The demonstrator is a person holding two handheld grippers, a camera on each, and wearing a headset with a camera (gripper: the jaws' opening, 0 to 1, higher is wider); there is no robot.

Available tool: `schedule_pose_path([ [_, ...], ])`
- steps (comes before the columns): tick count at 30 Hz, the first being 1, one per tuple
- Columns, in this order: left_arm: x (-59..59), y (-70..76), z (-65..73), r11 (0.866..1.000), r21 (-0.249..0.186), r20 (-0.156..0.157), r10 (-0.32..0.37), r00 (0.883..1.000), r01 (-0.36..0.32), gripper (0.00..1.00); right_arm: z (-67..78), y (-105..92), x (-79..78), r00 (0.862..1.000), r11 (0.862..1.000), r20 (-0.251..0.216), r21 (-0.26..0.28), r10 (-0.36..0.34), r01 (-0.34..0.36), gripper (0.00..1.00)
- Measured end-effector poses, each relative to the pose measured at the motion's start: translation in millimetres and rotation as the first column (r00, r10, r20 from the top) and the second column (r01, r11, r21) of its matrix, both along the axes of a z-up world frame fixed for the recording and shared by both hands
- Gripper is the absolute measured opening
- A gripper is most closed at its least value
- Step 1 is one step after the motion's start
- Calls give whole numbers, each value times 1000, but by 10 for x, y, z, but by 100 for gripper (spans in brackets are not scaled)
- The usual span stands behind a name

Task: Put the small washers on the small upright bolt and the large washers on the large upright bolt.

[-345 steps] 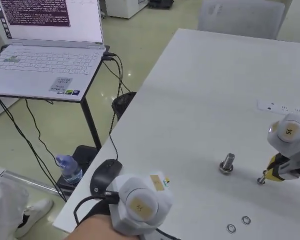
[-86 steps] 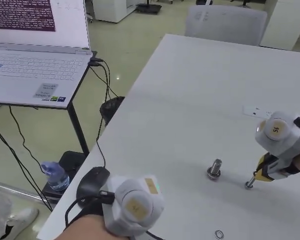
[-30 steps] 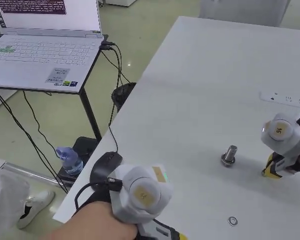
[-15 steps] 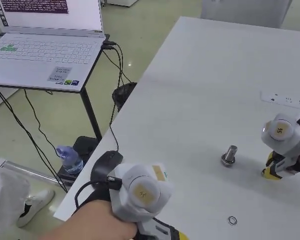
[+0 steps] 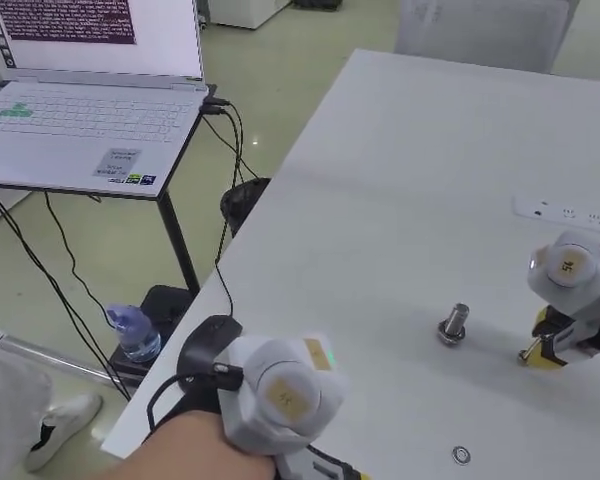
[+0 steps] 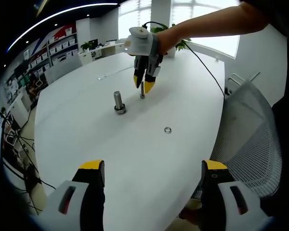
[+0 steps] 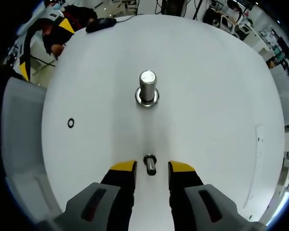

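the one loose washer (image 5: 461,455) lies flat on the white table (image 5: 400,180), near its front edge and well apart from both bolts. in the left gripper view it sits between the camera and the large bolt (image 5: 453,325). it looks like a thin, stiff metal ring, light and probably slippery on that smooth top, so a flat pinch from above would likely skate off. i would take it across its outer rim with the tips held low, or tip it up on edge first. which bolt it belongs to i cannot tell; it is too small to size. the small bolt (image 7: 150,163) stands upright near the large one. the right gripper (image 7: 151,168) has its tongs apart, one on either side of that bolt with a gap each way, clamped on nothing. the left gripper (image 6: 153,168) hangs at the near edge, tongs wide apart and empty. the large bolt has a ring at its foot, but whether that is a washer or its own head i cannot say. eleven and a half seconds ago two washers lay loose at the front, and now there is one. half a second ago the yellow tips hid the small bolt in the head view, and now its shaft peeks out beside them.
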State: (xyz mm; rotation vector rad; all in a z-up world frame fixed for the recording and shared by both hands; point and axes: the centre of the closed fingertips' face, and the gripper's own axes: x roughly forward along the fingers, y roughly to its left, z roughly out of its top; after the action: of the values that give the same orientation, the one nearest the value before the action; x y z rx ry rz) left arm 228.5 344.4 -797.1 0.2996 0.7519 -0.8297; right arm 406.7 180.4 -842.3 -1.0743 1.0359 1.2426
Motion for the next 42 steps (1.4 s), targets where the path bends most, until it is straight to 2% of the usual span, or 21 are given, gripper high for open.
schedule_pose_path([
  [6, 23, 35, 19, 1000, 3, 5, 7, 1000, -7, 88, 84, 66, -37, 1000, 1000, 2, 24, 15, -15, 31],
  [13, 9, 56, 19, 1000, 10, -4, 7, 1000, -7, 91, 179, 164, -55, 999, 997, 18, 61, 35, -36, 32],
  [15, 14, 57, 28, 1000, 11, 3, 7, 1000, -7, 93, 204, 199, -86, 999, 997, 15, 71, 35, -36, 32],
  [21, 10, 51, 24, 1000, 5, -4, 12, 1000, -12, 95, 258, 308, -223, 998, 994, 19, 84, 68, -69, 33],
  [23, 12, 52, 22, 1000, 3, -8, 14, 1000, -14, 96, 260, 332, -213, 996, 993, 18, 89, 82, -83, 34],
  [28, 25, 43, 28, 1000, -8, -9, 15, 1000, -15, 98, 306, 427, -320, 994, 989, 22, 108, 103, -105, 34],
  [29, 30, 39, 36, 1000, -11, -5, 15, 1000, -15, 99, 315, 447, -342, 994, 987, 25, 112, 110, -112, 34],
  [30, 54, 24, 66, 1000, -23, 17, 13, 1000, -13, 99, 308, 453, -344, 993, 987, 25, 113, 113, -115, 34],
  [31, 57, 14, 86, 999, -36, 19, 18, 1000, -18, 99, 304, 466, -361, 993, 986, 25, 115, 117, -119, 34],
  [33, 53, 2, 90, 998, -51, 1, 27, 1000, -27, 100, 301, 490, -400, 991, 984, 26, 119, 128, -130, 34],
  [42, 48, 14, 86, 999, -36, 7, 30, 1000, -30, 100, 280, 569, -711, 987, 979, 6, 127, 160, -160, 34],
])
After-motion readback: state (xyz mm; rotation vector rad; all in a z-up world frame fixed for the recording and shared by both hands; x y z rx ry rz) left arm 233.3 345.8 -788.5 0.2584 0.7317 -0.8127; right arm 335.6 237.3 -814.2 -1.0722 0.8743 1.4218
